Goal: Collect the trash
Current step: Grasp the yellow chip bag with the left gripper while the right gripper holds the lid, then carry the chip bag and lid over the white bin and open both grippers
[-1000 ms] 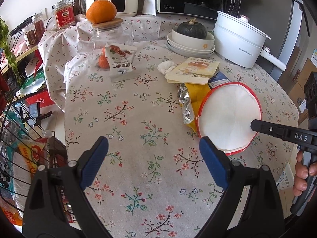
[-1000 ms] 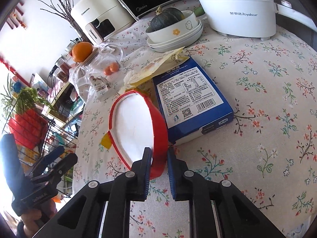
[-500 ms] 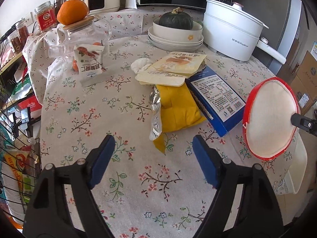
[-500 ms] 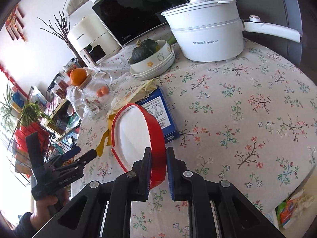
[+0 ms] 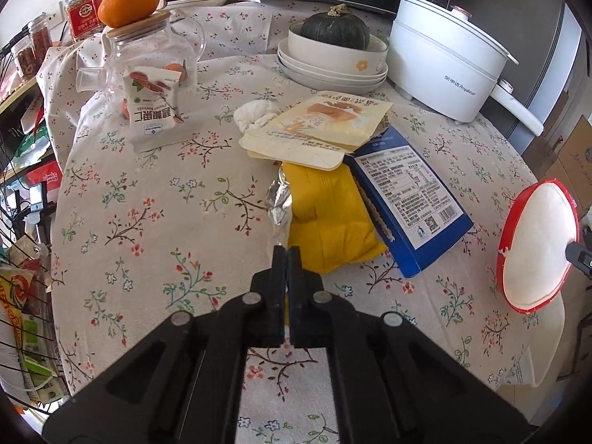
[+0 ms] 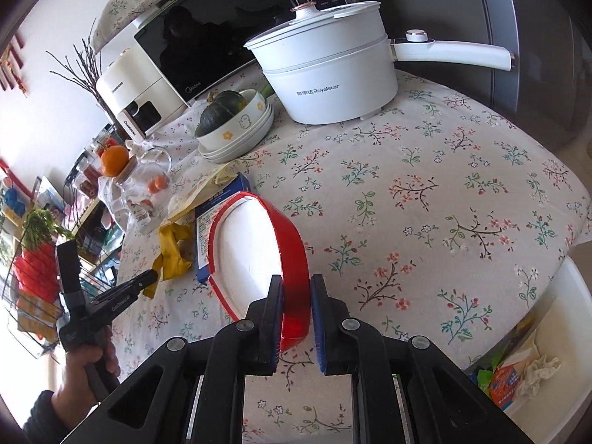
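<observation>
Jaws: left gripper [image 5: 286, 255] just closed, empty; right gripper [image 6: 296, 296] still clamps red bowl [image 6: 259, 251], carried past table edge.

A white electric pot with a long handle [image 6: 325, 74] stands at the far side of the bench [image 6: 462, 192] under its floral cloth, beside a dark green squash [image 5: 335, 31] sitting in stacked white bowls [image 5: 333, 64]. Behind them — a black microwave [image 6: 229, 37] and a white appliance [image 6: 137, 100]. An orange [image 5: 127, 0] rests on the wooden lid of a clear glass jar [image 5: 148, 59].

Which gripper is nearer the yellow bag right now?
Left. The left gripper has just closed at the yellow bag's near corner. The right gripper holds the red-rimmed lid off past the blue box.
</observation>
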